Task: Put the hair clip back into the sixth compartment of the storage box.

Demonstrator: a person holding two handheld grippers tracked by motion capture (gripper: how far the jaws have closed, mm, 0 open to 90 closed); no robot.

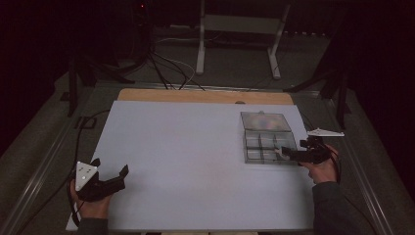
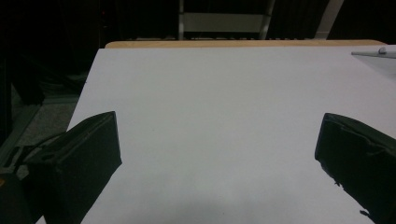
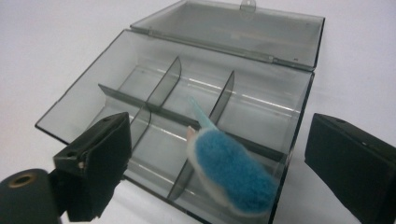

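Observation:
A clear smoky plastic box (image 1: 245, 147) with several compartments stands open on the right of the white table, its lid (image 1: 264, 121) lying flat behind it. My right gripper (image 1: 286, 154) is at the box's near right corner. In the right gripper view its jaws stand wide apart around that corner (image 3: 219, 126). A fuzzy blue and white thing (image 3: 231, 170) with a pale blue tail sits between the jaws, over the box's near compartments (image 3: 74, 98), touching neither jaw. It looks slightly blurred. My left gripper (image 1: 110, 166) rests open and empty at the table's front left (image 2: 218, 126).
The white sheet (image 1: 186, 156) covers most of the table, with a wooden strip (image 1: 195, 95) along the far edge. Beyond the table, cables (image 1: 166, 68) and a white frame's legs (image 1: 200, 44) lie on the floor. A metal rail (image 1: 49, 156) runs along the left side.

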